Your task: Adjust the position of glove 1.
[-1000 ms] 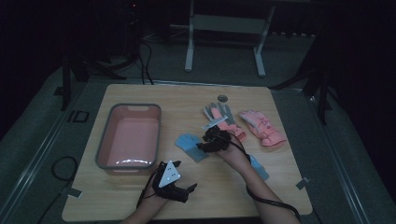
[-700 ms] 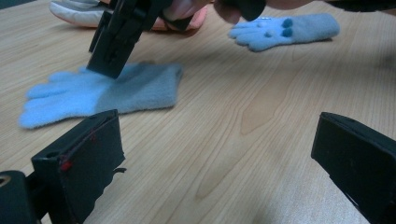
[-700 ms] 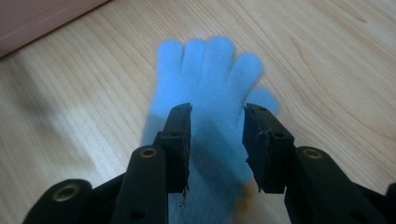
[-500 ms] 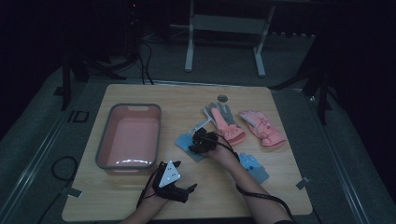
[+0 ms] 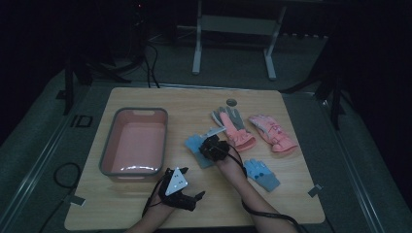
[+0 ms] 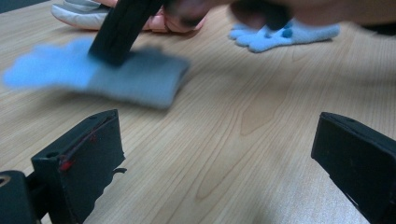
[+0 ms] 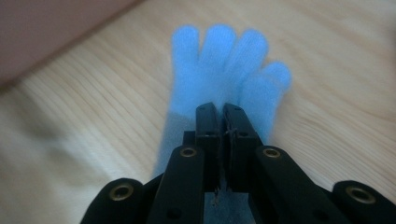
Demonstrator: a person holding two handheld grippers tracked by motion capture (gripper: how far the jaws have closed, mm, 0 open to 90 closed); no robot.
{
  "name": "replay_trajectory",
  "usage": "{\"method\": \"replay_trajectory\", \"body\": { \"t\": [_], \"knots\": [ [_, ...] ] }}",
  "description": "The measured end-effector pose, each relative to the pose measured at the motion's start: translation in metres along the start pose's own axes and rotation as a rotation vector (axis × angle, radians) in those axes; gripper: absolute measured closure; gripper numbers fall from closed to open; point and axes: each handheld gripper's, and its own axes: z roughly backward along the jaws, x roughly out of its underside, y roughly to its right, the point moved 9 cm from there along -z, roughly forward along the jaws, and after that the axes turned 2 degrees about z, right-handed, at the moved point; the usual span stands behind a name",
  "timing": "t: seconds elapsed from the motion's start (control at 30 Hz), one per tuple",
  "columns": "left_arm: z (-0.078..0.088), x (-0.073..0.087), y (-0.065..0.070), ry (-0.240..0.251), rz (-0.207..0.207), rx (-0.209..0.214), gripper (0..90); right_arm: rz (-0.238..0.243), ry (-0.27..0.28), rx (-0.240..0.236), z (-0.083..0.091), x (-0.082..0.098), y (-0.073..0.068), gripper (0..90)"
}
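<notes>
- my right gripper (image 5: 210,145) sits at mid-table on the nearer blue glove (image 5: 197,148); its jaws have just been closing, and in the right gripper view they stand pressed together with the glove's fabric pinched between them (image 7: 219,121).
- that blue glove (image 7: 224,70) lies flat on the wooden table (image 5: 194,102), four fingers spread away from the jaws, just right of the bin.
- the left gripper view shows the same glove (image 6: 116,77), blurred, with the black jaw of my right gripper planted on it.
- my left gripper (image 5: 180,191) rests near the table's front edge, below the bin; its jaws stand wide apart with bare wood between them (image 6: 219,154).
- glove count, four in all: two blue, two pink.
- second blue glove (image 5: 262,174) lies to the right of my right forearm, apart from the first.
- pink gloves: one with a grey palm (image 5: 232,126) just beyond my right gripper, one all pink (image 5: 272,133) further right; the two lie side by side, not touching.
- one pink bin (image 5: 109,150) with a grey rim, on the left half of the table.
- one small round disc (image 5: 231,102) on the wood behind the pink gloves; i cannot tell what it is.
</notes>
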Motion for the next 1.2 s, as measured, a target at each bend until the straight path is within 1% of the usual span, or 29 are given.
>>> {"method": "replay_trajectory", "body": {
  "t": [0.03, 0.07, 0.1, 0.13, 0.2, 0.27, 0.3, 0.33, 0.37, 0.4, 0.43, 0.47, 0.5, 0.53, 0.57, 0.7, 0.8, 0.87, 0.9, 0.93, 1.0, 1.03, 1.07, 1.13, 1.2],
  "knots": [
    [0.0, 0.0, 0.0, 0.0, 0.0, 0.0, 2.3, 0.0, 0.0, 0.0, 0.0, 0.0, 0.0, 86.2],
    [0.0, 0.0, 0.0, 0.0, 0.002, 0.0, 2.3, -0.019, 0.004, 0.025, 0.013, 0.0, 0.001, 86.3],
    [0.0, 0.0, 0.0, -0.001, -0.001, -0.001, 2.3, -0.032, 0.005, 0.043, 0.021, 0.001, 0.002, 86.3],
    [0.0, 0.0, 0.0, 0.0, -0.002, -0.002, 2.3, -0.045, 0.008, 0.049, 0.027, 0.002, 0.003, 86.3],
    [0.0, 0.0, 0.0, 0.0, -0.004, -0.003, 2.3, -0.096, 0.02, 0.059, 0.042, 0.006, 0.005, 86.3],
    [0.0, 0.0, 0.001, -0.001, -0.003, -0.002, 2.3, -0.132, 0.029, 0.068, 0.053, 0.013, 0.006, 86.3],
    [0.0, 0.0, 0.001, 0.0, -0.002, -0.001, 2.3, -0.165, 0.045, 0.057, 0.057, 0.016, 0.006, 86.3],
    [0.0, 0.0, 0.0, 0.002, -0.001, 0.0, 2.3, -0.186, 0.048, 0.055, 0.059, 0.021, 0.005, 86.3],
    [0.0, 0.0, 0.0, 0.002, -0.001, 0.0, 2.3, -0.205, 0.046, 0.069, 0.061, 0.026, 0.007, 86.2],
    [-0.001, 0.0, 0.0, -0.001, 0.0, -0.002, 2.3, -0.233, 0.051, 0.072, 0.063, 0.032, 0.007, 86.3],
    [-0.001, 0.0, 0.0, -0.001, 0.001, -0.004, 2.3, -0.247, 0.049, 0.072, 0.064, 0.037, 0.007, 86.3],
    [-0.001, 0.0, 0.0, -0.003, 0.0, -0.005, 2.3, -0.271, 0.048, 0.08, 0.065, 0.044, 0.008, 86.3],
    [-0.001, 0.0, 0.0, -0.005, -0.002, -0.005, 2.3, -0.285, 0.048, 0.091, 0.067, 0.05, 0.008, 86.3],
    [-0.001, 0.0, 0.0, -0.005, -0.002, -0.005, 2.3, -0.285, 0.048, 0.091, 0.067, 0.05, 0.008, 86.3],
    [-0.001, 0.0, 0.0, -0.004, -0.002, -0.006, 2.3, -0.297, 0.043, 0.096, 0.067, 0.055, 0.007, 86.3],
    [-0.001, 0.0, 0.0, -0.004, -0.005, -0.007, 2.3, -0.333, 0.04, 0.14, 0.068, 0.071, 0.006, 86.2],
    [-0.001, 0.0, 0.001, 0.0, -0.003, -0.006, 2.3, -0.337, 0.017, 0.175, 0.062, 0.079, 0.007, 86.0],
    [-0.001, 0.0, 0.001, -0.001, -0.006, -0.005, 2.3, -0.336, -0.003, 0.182, 0.054, 0.086, 0.007, 85.3],
    [-0.001, 0.0, 0.001, -0.002, -0.008, -0.004, 2.3, -0.334, -0.023, 0.186, 0.049, 0.089, 0.006, 84.3],
    [-0.001, 0.0, 0.001, -0.003, -0.009, -0.004, 2.3, -0.331, -0.034, 0.186, 0.046, 0.092, 0.006, 82.6],
    [-0.001, 0.0, 0.001, -0.003, -0.01, -0.003, 2.3, -0.326, -0.027, 0.194, 0.043, 0.094, 0.005, 79.5],
    [-0.001, 0.0, 0.001, -0.003, -0.009, -0.002, 2.3, -0.305, -0.034, 0.193, 0.043, 0.093, 0.004, 77.2],
    [-0.001, 0.0, 0.001, -0.004, -0.009, -0.003, 2.3, -0.303, -0.036, 0.191, 0.043, 0.092, 0.004, 75.3],
    [-0.001, 0.0, 0.001, -0.004, -0.008, -0.002, 2.3, -0.316, -0.029, 0.168, 0.045, 0.09, 0.004, 73.7],
    [-0.001, 0.0, 0.001, -0.004, -0.009, -0.002, 2.3, -0.31, -0.022, 0.153, 0.049, 0.086, 0.005, 71.7]
  ]
}}
